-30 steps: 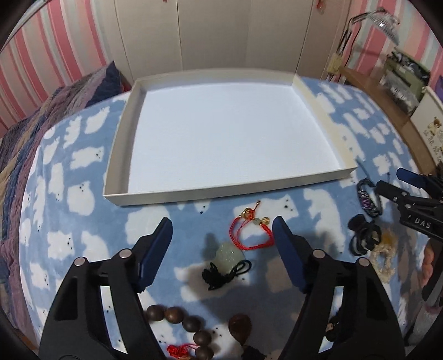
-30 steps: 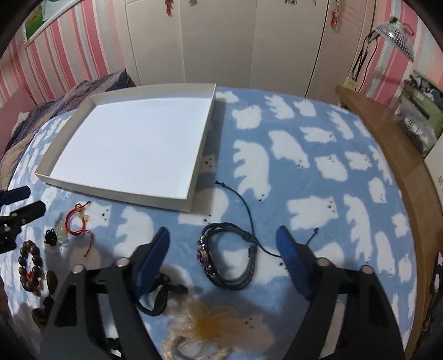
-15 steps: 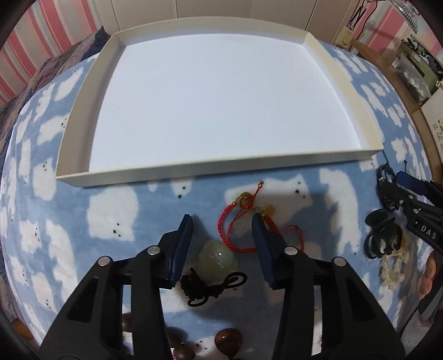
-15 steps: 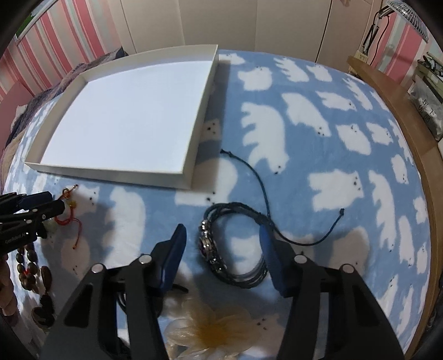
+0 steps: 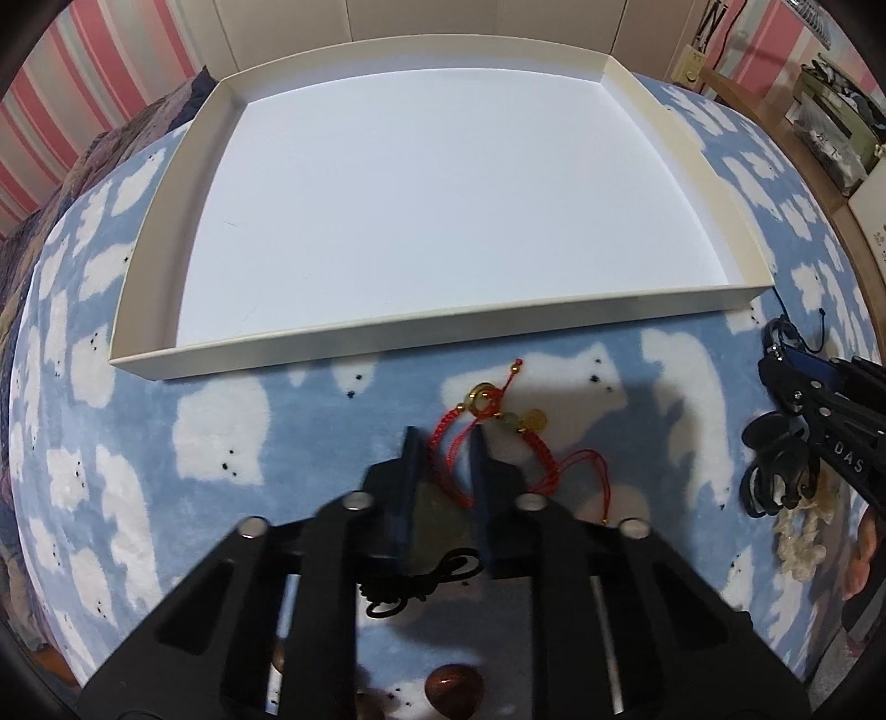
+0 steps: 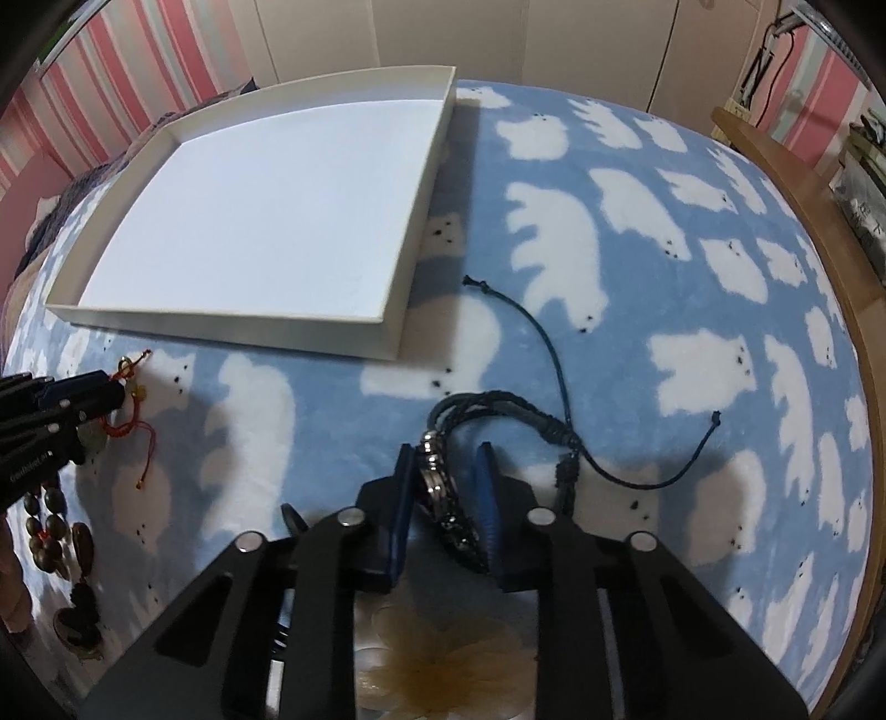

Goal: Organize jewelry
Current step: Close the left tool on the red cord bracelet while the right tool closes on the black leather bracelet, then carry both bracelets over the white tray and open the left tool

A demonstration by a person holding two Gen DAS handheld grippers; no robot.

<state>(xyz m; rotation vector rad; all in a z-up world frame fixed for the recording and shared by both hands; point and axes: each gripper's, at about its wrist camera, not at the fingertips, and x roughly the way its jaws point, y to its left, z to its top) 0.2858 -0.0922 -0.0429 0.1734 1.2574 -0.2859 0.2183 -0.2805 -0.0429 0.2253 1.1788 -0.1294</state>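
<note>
Jade pendant (image 5: 437,512) and red cord (image 5: 451,448) enclosed between closing left gripper (image 5: 443,446) jaws, dark bracelet (image 6: 443,487) enclosed between closing right gripper (image 6: 446,459) jaws, tray (image 5: 421,343) beyond.

Home bedroom: bed w/ polar-bear blanket (image 6: 637,232); pink-striped wallpaper (image 5: 111,72); white wardrobe doors (image 6: 443,33)
</note>
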